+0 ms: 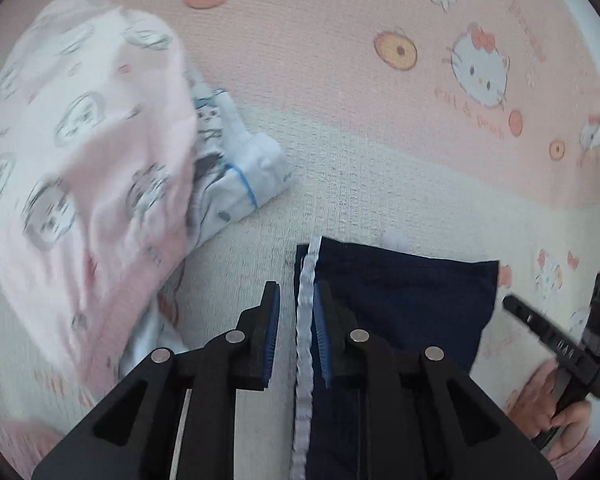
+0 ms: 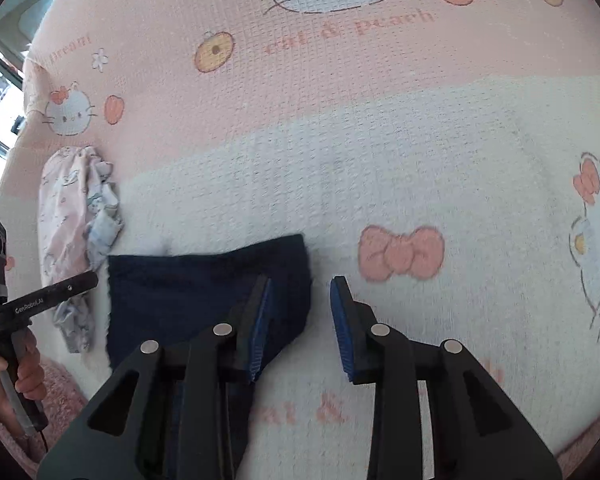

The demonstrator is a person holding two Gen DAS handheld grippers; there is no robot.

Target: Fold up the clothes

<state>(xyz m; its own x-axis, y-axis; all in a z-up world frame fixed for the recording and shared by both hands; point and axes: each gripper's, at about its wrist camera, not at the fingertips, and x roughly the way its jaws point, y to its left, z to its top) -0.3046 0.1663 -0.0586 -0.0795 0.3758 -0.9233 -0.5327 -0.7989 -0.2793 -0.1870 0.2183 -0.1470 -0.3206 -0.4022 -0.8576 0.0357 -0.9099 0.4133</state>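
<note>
Left wrist: left gripper [image 1: 296,300] jaws apart, navy garment's [image 1: 400,292] white trim between, unpinched; right gripper [image 2: 300,300] parted, empty.

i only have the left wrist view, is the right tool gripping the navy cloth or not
Observer: No. In the right wrist view the right tool stands open, and only bare blanket shows between its pads.
Operator: so where is it over the cloth
Observer: The finger on the picture's left sits over the navy cloth, near that cloth's right edge. The other finger is over the blanket.
Operator: anything right of the cloth i could snag
Observer: Only a pink bow printed on the blanket. No other garment shows on that side in that view.
</note>
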